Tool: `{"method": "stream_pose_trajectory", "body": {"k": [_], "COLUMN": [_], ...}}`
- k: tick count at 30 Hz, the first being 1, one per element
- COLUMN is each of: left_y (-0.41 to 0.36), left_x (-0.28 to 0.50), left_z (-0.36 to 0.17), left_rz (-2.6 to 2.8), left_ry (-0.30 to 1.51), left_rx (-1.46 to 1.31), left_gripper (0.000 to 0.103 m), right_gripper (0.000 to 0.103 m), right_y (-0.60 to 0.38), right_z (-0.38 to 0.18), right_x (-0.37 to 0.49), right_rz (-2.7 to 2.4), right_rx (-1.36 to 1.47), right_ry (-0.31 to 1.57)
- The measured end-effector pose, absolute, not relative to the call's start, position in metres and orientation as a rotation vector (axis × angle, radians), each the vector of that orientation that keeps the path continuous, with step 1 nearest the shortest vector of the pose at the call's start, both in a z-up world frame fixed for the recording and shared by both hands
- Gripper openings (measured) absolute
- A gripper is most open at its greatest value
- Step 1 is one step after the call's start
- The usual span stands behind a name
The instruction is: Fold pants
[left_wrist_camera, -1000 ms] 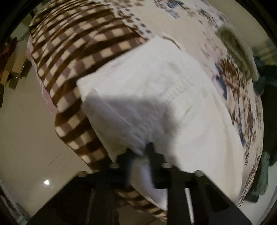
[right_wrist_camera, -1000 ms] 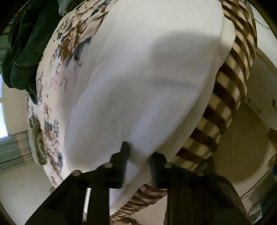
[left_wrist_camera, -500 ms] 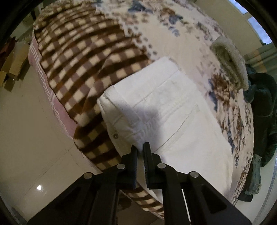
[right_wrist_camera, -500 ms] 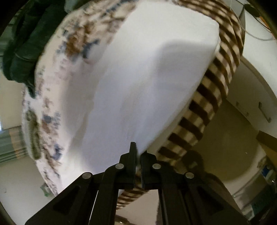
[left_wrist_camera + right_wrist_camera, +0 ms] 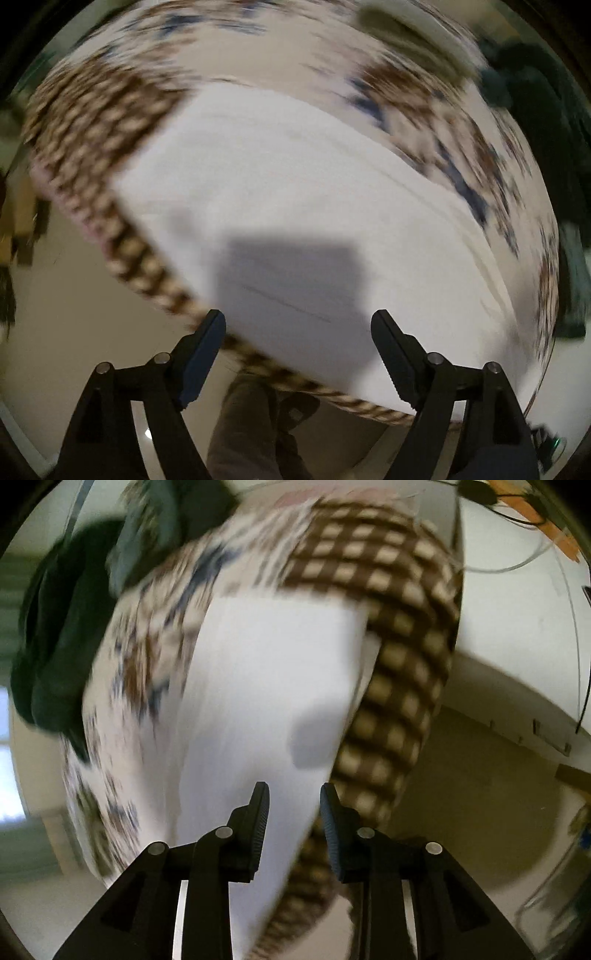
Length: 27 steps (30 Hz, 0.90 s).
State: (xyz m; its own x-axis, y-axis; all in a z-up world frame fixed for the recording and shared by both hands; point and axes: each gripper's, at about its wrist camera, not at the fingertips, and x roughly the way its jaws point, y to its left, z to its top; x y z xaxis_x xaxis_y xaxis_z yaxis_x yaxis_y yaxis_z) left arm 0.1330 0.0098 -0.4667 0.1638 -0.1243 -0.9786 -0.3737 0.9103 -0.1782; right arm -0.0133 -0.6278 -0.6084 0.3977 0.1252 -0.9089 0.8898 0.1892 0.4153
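Your left gripper (image 5: 298, 328) is spread wide, its two fingers far apart with nothing between them, hanging over the near edge of the bed. Your right gripper (image 5: 294, 801) is parted less widely and also holds nothing; its left finger lies over white cloth and its right finger over the checked border.

Just beyond both sets of fingers lie the white pants (image 5: 303, 221), folded into a broad flat slab on the bed (image 5: 258, 48). In the left view the slab's long axis runs from the upper left down to the lower right, along the near edge of the bed, with one short end squared off beside the brown-and-cream checked blanket (image 5: 92, 122). In the right view the pants (image 5: 258, 686) stretch away from you, the far end cut straight across where it meets the checked blanket (image 5: 399, 635). The near long side reaches the bed's edge, where the checked border shows beneath it. A gripper's shadow falls on the cloth in each view.

Past the pants, the floral bedspread (image 5: 424, 103) covers the rest of the bed. At its far edge sits a rolled pale towel (image 5: 406, 33), blurred, and dark green clothing (image 5: 62, 635) is heaped at the far corner. Both views are smeared by motion.
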Motion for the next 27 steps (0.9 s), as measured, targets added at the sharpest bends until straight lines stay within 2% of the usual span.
{"method": "stream_pose_trajectory", "body": {"k": [4,6,11,13,14,15,16,17,23,25,26,27], "left_y": [-0.04,-0.067,-0.096,-0.099,-0.1,-0.1,-0.101,-0.101,-0.11,-0.113,-0.116,-0.117], "left_x": [0.153,0.164,0.176,0.179,0.181,0.184,0.187,0.19,0.2,0.199,0.198,0.197], "left_z": [-0.486,-0.497,-0.526,-0.538,-0.543,-0.547,-0.55,-0.553,-0.565,-0.565,-0.565,-0.565], "left_rz": [0.097,0.054,0.017,0.013,0.006,0.0,-0.005,-0.003,0.072,0.102,0.109,0.116], "left_ry": [1.439,1.459,1.514,1.533,1.541,1.552,1.559,1.566,1.593,1.575,1.564,1.553], "left_rx": [-0.391,-0.337,-0.215,-0.193,-0.195,-0.2,-0.212,-0.22,-0.182,-0.176,-0.171,-0.168], "left_gripper": [0.08,0.08,0.082,0.087,0.092,0.099,0.103,0.103,0.103,0.103,0.103,0.103], "right_gripper": [0.03,0.0,0.001,0.004,0.019,0.048,0.061,0.069,0.069,0.06,0.049,0.044], "right_y": [-0.669,-0.678,-0.691,-0.692,-0.689,-0.687,-0.682,-0.679,-0.667,-0.668,-0.669,-0.671], "right_z": [-0.627,-0.628,-0.607,-0.614,-0.617,-0.619,-0.621,-0.626,-0.669,-0.676,-0.677,-0.677], "right_x": [-0.009,-0.007,-0.005,-0.008,-0.011,-0.015,-0.018,-0.023,-0.017,-0.012,-0.011,-0.011], "right_rz": [-0.795,-0.847,-0.896,-0.784,-0.742,-0.71,-0.69,-0.668,-0.552,-0.559,-0.569,-0.572], "right_rx": [1.305,1.273,1.067,1.126,1.152,1.177,1.195,1.221,1.374,1.382,1.383,1.393], "right_ry": [0.996,0.969,0.96,0.987,0.993,0.984,0.97,0.958,0.934,0.901,0.86,0.83]}}
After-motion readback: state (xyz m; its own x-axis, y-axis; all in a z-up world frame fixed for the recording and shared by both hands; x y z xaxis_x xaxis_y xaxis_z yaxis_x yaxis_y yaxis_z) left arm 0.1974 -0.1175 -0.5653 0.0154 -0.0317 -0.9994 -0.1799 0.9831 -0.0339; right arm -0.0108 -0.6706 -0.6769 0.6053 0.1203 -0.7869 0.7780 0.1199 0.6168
